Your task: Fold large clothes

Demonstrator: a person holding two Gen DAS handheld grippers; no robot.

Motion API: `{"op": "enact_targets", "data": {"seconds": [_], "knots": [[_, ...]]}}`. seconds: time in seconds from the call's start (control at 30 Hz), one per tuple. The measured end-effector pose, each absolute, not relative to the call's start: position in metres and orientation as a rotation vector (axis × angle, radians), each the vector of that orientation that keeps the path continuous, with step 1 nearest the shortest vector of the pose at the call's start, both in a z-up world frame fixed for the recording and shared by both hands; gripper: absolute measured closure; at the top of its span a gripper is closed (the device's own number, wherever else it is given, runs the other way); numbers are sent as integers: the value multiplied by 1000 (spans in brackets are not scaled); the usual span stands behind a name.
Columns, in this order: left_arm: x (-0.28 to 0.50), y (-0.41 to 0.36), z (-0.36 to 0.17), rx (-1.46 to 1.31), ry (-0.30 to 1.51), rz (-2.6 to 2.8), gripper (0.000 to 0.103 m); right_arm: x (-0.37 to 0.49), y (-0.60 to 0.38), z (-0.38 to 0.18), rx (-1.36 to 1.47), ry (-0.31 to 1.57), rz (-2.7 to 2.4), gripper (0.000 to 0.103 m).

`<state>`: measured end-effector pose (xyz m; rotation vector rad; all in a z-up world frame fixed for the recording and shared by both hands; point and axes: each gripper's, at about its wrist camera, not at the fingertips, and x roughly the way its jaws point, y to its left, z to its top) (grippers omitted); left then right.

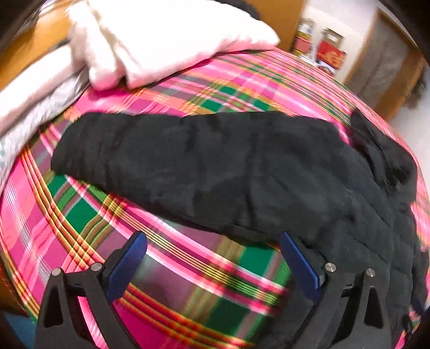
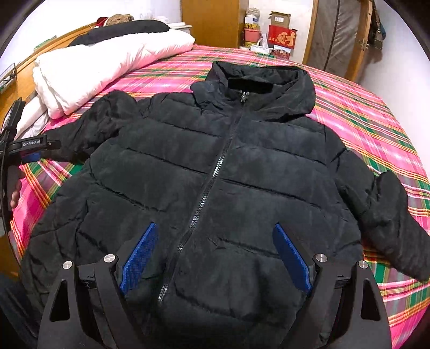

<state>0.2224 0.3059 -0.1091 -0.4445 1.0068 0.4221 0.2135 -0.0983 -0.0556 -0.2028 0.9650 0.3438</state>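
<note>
Black quilted fabric fills most of the right wrist view: a puffer jacket [image 2: 215, 171] lies face up and zipped on a bed with a pink, green and orange plaid sheet [image 2: 376, 126], hood toward the far side, both sleeves spread out to left and right. A folded white duvet [image 2: 107, 67] sits on the far left of the bed, close to the left sleeve but apart from it. Beyond the far edge stand red boxes [image 2: 282, 37] and a wooden cabinet [image 2: 209, 21].

The right gripper [image 2: 215, 255] hovers over the jacket's near hem, its blue pads spread wide with nothing between them. The left gripper [image 2: 29, 150] shows at the left edge beside the sleeve.

The left wrist view, blurred, shows what the other cannot: the left gripper [image 1: 212, 265] with fingers wide apart over bare sheet, the sleeve [image 1: 188, 166] lying just beyond them.
</note>
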Motion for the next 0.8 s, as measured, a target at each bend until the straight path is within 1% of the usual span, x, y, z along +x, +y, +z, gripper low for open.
{"op": "enact_targets", "data": {"seconds": [0.1, 0.2, 0.33, 0.47, 0.53, 0.6, 0.63, 0.7, 0.73, 0.77, 0.8], "knots": [[220, 331, -125, -546, 980, 440, 4, 219, -98, -64, -200, 981, 333, 15], [216, 354, -140, -641, 945, 461, 10, 223, -98, -72, -208, 993, 324, 15], [214, 379, -156, -736, 905, 504, 12, 227, -99, -80, -219, 1003, 316, 15], [219, 389, -157, -730, 857, 523, 12, 229, -102, -85, -215, 1009, 305, 15], [224, 394, -159, -719, 844, 548, 15, 230, -105, -87, -211, 1015, 297, 15], [229, 398, -160, -687, 833, 590, 26, 230, -108, -88, -206, 1019, 292, 15], [231, 400, -159, -667, 831, 609, 30, 229, -109, -89, -203, 1021, 289, 15], [234, 401, -157, -625, 831, 635, 53, 228, -112, -89, -199, 1021, 283, 15], [236, 401, -155, -616, 834, 630, 58, 227, -114, -89, -197, 1020, 281, 15], [238, 400, -152, -605, 837, 632, 70, 226, -116, -89, -195, 1020, 276, 15], [240, 400, -148, -593, 836, 635, 79, 225, -118, -89, -194, 1021, 271, 15]]}}
